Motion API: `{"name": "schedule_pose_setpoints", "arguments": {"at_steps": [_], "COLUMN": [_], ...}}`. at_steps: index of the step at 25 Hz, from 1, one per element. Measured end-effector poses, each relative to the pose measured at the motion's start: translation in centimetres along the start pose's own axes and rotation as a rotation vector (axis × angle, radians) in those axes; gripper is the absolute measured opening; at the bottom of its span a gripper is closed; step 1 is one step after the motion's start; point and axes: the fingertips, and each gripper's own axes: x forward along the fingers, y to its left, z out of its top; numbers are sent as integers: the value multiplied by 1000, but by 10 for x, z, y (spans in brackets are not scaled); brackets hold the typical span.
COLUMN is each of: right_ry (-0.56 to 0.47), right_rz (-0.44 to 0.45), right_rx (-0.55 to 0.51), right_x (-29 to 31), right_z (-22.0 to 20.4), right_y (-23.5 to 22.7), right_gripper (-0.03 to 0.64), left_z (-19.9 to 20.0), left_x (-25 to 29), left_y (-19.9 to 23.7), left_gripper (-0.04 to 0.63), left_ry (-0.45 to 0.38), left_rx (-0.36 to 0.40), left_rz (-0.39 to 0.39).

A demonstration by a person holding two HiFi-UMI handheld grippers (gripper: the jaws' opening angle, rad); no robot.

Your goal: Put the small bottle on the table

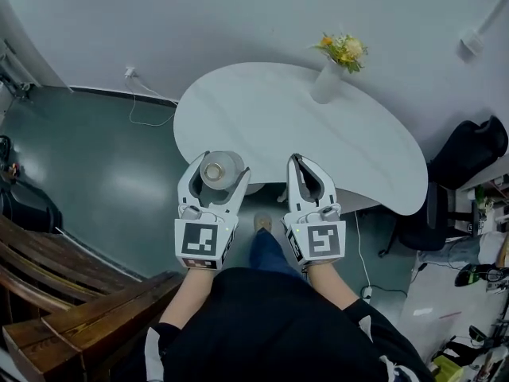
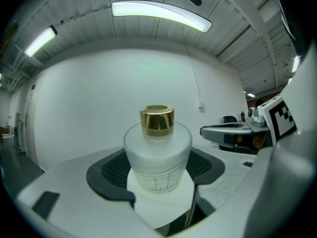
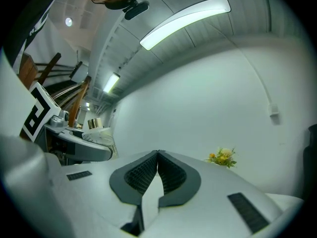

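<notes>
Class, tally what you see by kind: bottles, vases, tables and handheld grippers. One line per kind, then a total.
small bottle: 1
vase of flowers: 1
table: 1
grippers: 2 (left gripper, right gripper)
Total: 5

White walls (image 1: 199, 14) enclose a grey-green floor (image 1: 103, 165) with a curved white table (image 1: 278, 118) and wooden bench (image 1: 56, 285).

The small bottle (image 2: 157, 162) looks like frosted, matt glass under a glossy gold metal cap (image 2: 157, 120). The left claw (image 1: 223, 168) is matt white plastic with ribbed dark pads (image 2: 111, 171). The counter (image 1: 270, 110) is smooth and white; the floor (image 1: 103, 173) is glossy.
</notes>
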Motion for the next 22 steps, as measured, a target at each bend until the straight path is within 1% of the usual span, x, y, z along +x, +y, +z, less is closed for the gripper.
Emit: {"name": "schedule_pose_setpoints", "arguments": {"at_steps": [6, 9, 11, 19, 22], "right_ry": [6, 10, 15, 13, 52], "right_rz": [48, 75, 89, 141, 143], "right_rx": [-11, -11, -9, 2, 9], "right_x": [61, 91, 107, 147, 154], "right_z": [-7, -15, -21, -40, -52], "right_y": [-36, -52, -63, -92, -102], "right_gripper": [23, 23, 23, 23, 23], "left_z": [7, 3, 2, -1, -4], "left_x": [57, 84, 103, 154, 167], "left_y": [21, 30, 33, 39, 38], "left_gripper": [333, 333, 333, 333, 333], "left_ry": [5, 42, 51, 66, 83], "left_rx": [29, 6, 0, -3, 1], "left_rz": [47, 72, 80, 106, 106]}}
